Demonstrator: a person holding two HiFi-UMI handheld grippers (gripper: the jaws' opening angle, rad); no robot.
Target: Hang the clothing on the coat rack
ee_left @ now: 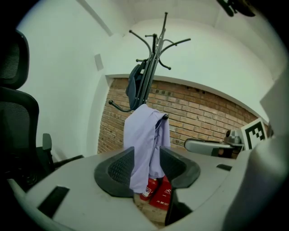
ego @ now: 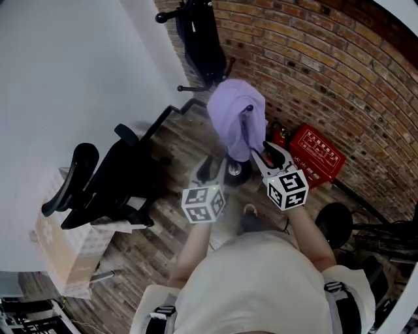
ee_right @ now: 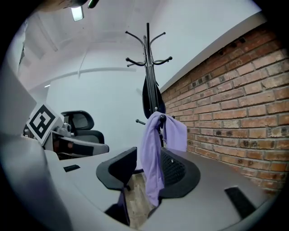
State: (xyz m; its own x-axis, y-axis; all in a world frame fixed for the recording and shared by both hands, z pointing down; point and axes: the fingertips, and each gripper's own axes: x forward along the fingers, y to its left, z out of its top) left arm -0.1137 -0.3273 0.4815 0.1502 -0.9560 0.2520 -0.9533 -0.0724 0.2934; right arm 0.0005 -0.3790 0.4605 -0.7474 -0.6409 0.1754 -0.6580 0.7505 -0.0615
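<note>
My left gripper has its jaws spread and pinches nothing. My right gripper is spread too, with its pads pressing on nothing. The purple shirt shows in the gap of each, but it hangs on its own beyond them, draped over a low hook of the coat rack. One side of it trails lower than the other.

The rack stands in a corner, where a plain white wall meets a red brick wall. In the left gripper view the brick stops at a ledge and white wall goes on above it. A dark bag hangs higher on the same pole, and the top hooks are bare.

The floor is dark wooden boards. A red box sits on it against the brick, near the foot of the rack, with a red fire extinguisher just beside it. On my left a black office chair stands by the white wall, and a cardboard box is next to the chair. A ceiling lamp is lit overhead in the right gripper view.
</note>
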